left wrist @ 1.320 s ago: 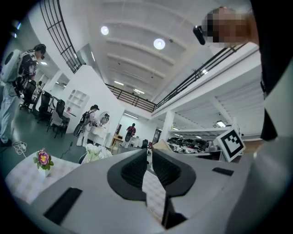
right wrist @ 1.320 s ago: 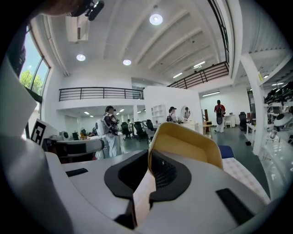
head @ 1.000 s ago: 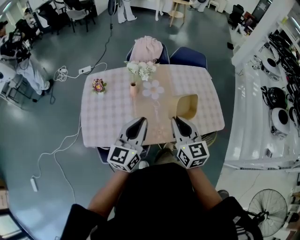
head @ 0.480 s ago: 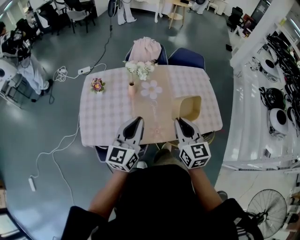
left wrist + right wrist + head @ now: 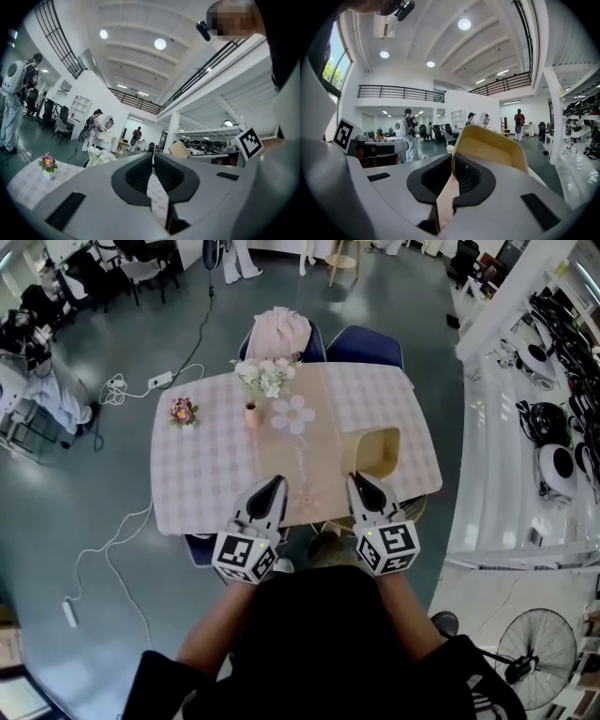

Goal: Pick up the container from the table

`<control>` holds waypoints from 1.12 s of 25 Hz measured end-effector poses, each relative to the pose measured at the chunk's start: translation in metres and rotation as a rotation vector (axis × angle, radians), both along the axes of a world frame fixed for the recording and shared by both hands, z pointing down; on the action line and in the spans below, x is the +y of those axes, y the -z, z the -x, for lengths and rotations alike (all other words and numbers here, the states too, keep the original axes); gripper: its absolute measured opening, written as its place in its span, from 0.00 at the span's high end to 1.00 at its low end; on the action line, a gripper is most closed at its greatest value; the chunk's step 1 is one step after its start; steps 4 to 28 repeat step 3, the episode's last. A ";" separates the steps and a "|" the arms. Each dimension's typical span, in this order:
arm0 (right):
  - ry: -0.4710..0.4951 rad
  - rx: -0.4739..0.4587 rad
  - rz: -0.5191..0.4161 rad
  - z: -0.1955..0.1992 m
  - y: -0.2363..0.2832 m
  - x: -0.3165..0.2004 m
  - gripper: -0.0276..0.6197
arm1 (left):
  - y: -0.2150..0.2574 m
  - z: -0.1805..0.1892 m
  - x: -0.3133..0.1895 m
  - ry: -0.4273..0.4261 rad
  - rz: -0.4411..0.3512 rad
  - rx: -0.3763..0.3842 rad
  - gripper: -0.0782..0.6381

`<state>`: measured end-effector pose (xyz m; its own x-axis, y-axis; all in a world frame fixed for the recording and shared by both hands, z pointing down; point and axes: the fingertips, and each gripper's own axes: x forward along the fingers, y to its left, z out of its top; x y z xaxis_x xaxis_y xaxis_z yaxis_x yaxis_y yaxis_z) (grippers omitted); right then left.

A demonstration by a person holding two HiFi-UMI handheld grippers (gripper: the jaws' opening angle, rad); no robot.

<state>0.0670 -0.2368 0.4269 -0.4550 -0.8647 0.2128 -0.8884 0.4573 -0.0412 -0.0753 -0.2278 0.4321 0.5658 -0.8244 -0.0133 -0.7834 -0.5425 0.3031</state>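
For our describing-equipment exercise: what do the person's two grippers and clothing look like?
Both the left gripper and the right gripper have light grey, wedge-shaped bodies tapering forward, with black ribbed fingers. Each carries a white cube printed with black square markers at its rear. The person wears a black top.

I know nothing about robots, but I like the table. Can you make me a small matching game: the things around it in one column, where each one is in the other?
Things
1. tan open-topped plastic container
2. small pot of pink flowers
3. bunch of white flowers in a pink vase
4. pink cloth

Places
A. just beyond the far edge of the pink checked table
B. near the table's left edge
C. on the table's right half, beside the beige runner
D. at the table's far end, by the runner's left edge

Pairs: 1-C, 2-B, 3-D, 4-A
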 end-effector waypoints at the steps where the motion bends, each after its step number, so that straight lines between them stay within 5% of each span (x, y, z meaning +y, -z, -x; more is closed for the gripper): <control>1: 0.004 0.000 0.000 -0.002 -0.001 -0.002 0.93 | -0.001 -0.002 -0.002 -0.001 0.005 0.003 0.87; 28: 0.015 0.001 -0.001 -0.006 -0.002 -0.006 0.93 | -0.004 -0.007 -0.008 -0.001 0.019 0.011 0.87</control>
